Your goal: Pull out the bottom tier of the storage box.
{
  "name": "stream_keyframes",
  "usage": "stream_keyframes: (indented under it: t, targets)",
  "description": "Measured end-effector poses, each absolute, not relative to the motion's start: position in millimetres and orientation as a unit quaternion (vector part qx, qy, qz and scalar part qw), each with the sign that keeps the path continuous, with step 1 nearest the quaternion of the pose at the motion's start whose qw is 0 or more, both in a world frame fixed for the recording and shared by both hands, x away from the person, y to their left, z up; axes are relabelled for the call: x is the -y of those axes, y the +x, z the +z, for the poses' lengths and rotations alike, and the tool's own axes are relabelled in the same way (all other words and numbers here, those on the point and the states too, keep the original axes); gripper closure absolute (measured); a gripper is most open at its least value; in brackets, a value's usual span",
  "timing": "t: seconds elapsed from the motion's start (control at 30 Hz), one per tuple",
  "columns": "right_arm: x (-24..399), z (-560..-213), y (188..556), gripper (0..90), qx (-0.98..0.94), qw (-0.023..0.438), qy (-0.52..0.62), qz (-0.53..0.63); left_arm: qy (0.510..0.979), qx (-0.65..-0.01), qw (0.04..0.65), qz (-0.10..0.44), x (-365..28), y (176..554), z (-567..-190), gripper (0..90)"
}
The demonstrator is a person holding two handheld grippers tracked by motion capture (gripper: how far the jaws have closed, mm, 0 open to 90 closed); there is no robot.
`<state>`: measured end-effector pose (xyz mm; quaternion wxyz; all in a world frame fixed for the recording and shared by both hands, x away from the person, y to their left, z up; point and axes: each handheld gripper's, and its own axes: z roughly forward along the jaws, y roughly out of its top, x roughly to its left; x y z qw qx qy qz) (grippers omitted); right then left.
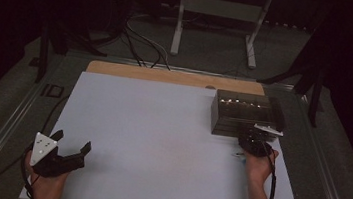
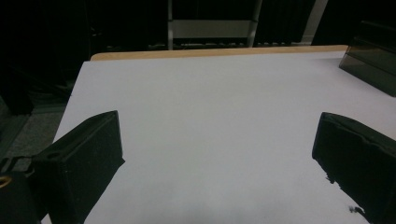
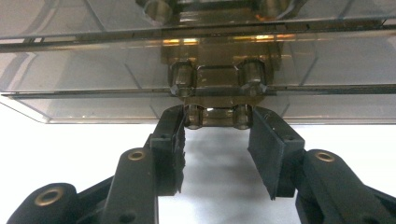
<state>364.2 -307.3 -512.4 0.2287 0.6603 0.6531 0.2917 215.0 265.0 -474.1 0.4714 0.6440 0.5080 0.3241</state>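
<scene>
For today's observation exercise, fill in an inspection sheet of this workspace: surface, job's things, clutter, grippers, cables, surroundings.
Surface: white board on a wooden table.
Job's things: smoky clear drawer box at far right.
Clutter: nothing seen.
Grippers: left gripper open, over the near left corner; right gripper with jaws either side of the bottom drawer handle, grip uncertain.
Cables: one trails from each gripper; more on the floor.
Surroundings: dark room, white frame behind.

The counter [image 1: 159,143] has a matt, smooth white top with a bare wood strip [image 1: 167,75] at its far edge, the drawer box [image 1: 240,114] is glossy, smoke-tinted clear plastic, and both tools [image 2: 215,154] [image 3: 215,140] look like matt black plastic.
</scene>
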Motion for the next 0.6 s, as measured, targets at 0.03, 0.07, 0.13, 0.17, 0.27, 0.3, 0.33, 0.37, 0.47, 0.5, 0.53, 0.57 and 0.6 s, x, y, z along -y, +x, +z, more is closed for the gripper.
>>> stream_keyframes:
  t: [0.03, 0.07, 0.13, 0.17, 0.27, 0.3, 0.33, 0.37, 0.47, 0.5, 0.53, 0.57, 0.6]
  targets:
    - [307.3, -512.4, 364.1, 56.0, -0.653, 0.229, 0.66, 0.292, 0.644, -0.508, 0.472, 0.324, -265.1, 215.1, -474.1, 3.3]
    - [307.3, -512.4, 364.1, 56.1, -0.654, 0.23, 0.659, 0.291, 0.644, -0.508, 0.471, 0.324, -265.1, 215.2, -474.1, 3.3]
    - [306.9, -512.6, 364.1, 56.0, -0.655, 0.231, 0.658, 0.289, 0.645, -0.508, 0.471, 0.324, -265.1, 215.2, -474.2, 3.3]
    - [306.8, -512.8, 364.3, 55.9, -0.656, 0.231, 0.658, 0.288, 0.644, -0.508, 0.471, 0.324, -264.9, 215.1, -474.1, 3.3]
    - [306.5, -513.8, 365.0, 55.3, -0.655, 0.229, 0.661, 0.286, 0.644, -0.507, 0.472, 0.324, -264.9, 215.0, -474.0, 3.3]
    - [306.1, -514.3, 365.2, 54.9, -0.655, 0.231, 0.661, 0.284, 0.644, -0.508, 0.472, 0.324, -265.0, 215.1, -474.0, 3.3]
    - [305.6, -514.6, 365.3, 54.9, -0.656, 0.231, 0.661, 0.282, 0.643, -0.508, 0.472, 0.324, -265.1, 215.0, -474.1, 3.3]
    - [305.2, -514.8, 365.6, 54.9, -0.657, 0.232, 0.661, 0.28, 0.643, -0.508, 0.473, 0.324, -265.2, 215.0, -474.0, 3.3]
    - [304.1, -514.7, 366.5, 55.6, -0.657, 0.234, 0.662, 0.275, 0.644, -0.508, 0.472, 0.323, -265.1, 215.3, -474.2, 3.3]
    - [303.5, -514.5, 366.9, 55.9, -0.657, 0.234, 0.663, 0.273, 0.644, -0.508, 0.471, 0.324, -264.8, 215.4, -474.2, 3.3]
    - [303.1, -514.2, 367.3, 56.1, -0.657, 0.233, 0.664, 0.27, 0.644, -0.508, 0.472, 0.324, -264.7, 215.5, -474.2, 3.3]
    - [302.4, -513.8, 367.8, 56.2, -0.657, 0.233, 0.666, 0.268, 0.644, -0.508, 0.472, 0.324, -264.6, 215.5, -474.2, 3.3]
    - [302.1, -513.6, 368.1, 56.3, -0.656, 0.233, 0.666, 0.266, 0.644, -0.508, 0.472, 0.324, -264.6, 215.5, -474.1, 3.3]
